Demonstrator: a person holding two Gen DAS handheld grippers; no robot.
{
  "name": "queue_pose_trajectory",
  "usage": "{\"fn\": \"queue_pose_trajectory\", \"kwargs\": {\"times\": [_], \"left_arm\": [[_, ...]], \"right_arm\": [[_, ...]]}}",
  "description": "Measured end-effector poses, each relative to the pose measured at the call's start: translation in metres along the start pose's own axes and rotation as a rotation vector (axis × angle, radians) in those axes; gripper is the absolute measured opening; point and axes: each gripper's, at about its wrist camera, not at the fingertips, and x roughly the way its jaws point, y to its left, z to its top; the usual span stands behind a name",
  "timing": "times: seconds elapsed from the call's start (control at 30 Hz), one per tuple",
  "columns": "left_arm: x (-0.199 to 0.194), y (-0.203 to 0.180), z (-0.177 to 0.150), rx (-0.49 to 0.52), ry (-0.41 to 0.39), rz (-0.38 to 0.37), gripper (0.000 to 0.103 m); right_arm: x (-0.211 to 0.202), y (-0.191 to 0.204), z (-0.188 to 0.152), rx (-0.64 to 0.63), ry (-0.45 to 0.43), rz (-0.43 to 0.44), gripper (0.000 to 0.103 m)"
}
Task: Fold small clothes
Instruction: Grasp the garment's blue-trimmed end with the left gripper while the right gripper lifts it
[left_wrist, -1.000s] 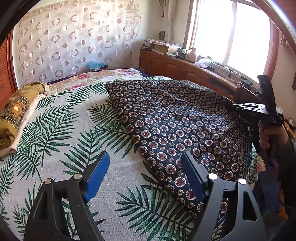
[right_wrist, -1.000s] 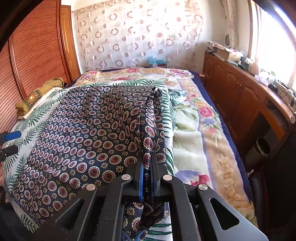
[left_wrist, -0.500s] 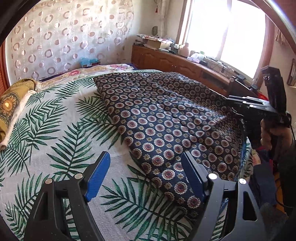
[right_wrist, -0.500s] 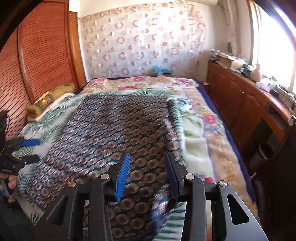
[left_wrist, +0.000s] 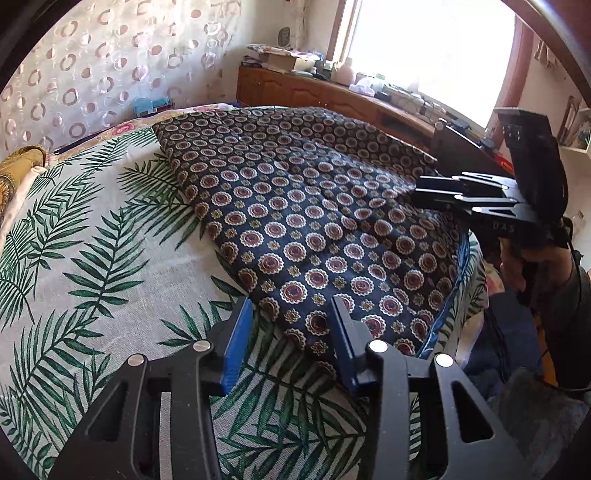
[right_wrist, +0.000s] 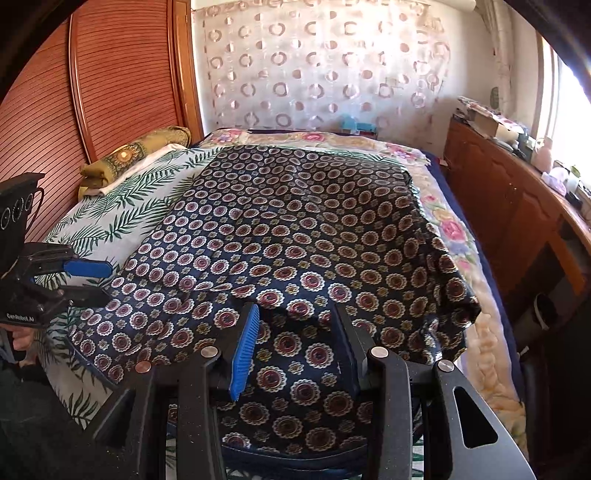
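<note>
A dark blue cloth (left_wrist: 314, 206) with red and white flower rings lies spread on the bed, one fold line running across it. In the left wrist view my left gripper (left_wrist: 291, 306) hangs low at the cloth's near corner. Its jaws are closing; the corner's edge sits between the blue pads (left_wrist: 236, 343), which do not press on it. In the right wrist view my right gripper (right_wrist: 297, 310) stands open just over the cloth (right_wrist: 295, 221) at its near edge, holding nothing. Each gripper shows in the other's view: the right gripper (left_wrist: 415, 190) and the left gripper (right_wrist: 109, 282).
A palm-leaf sheet (left_wrist: 92, 240) covers the bed's left half and a floral blanket (right_wrist: 454, 229) the right edge. An olive-gold pillow (right_wrist: 129, 158) lies by the slatted wooden doors (right_wrist: 110, 92). A cluttered wooden cabinet (right_wrist: 517, 206) runs under the window.
My right gripper let go of the raised fold and opened; the cloth dropped flat. My left gripper moved in to the cloth's near corner and its jaws narrowed.
</note>
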Motion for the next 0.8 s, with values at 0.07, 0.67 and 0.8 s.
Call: {"fn": "queue_pose_trajectory", "kwargs": {"times": [0.07, 0.67, 0.8], "left_arm": [[0.003, -0.002, -0.001, 0.004, 0.012, -0.007, 0.044], [-0.005, -0.013, -0.010, 0.014, 0.004, -0.071, 0.003], [-0.015, -0.012, 0.009, -0.006, -0.053, -0.078, 0.002]], "right_arm": [[0.001, 0.004, 0.001, -0.003, 0.002, -0.001, 0.041], [0.001, 0.016, 0.000, -0.013, 0.025, 0.030, 0.043], [-0.006, 0.024, -0.001, -0.028, 0.007, 0.069, 0.054]]}}
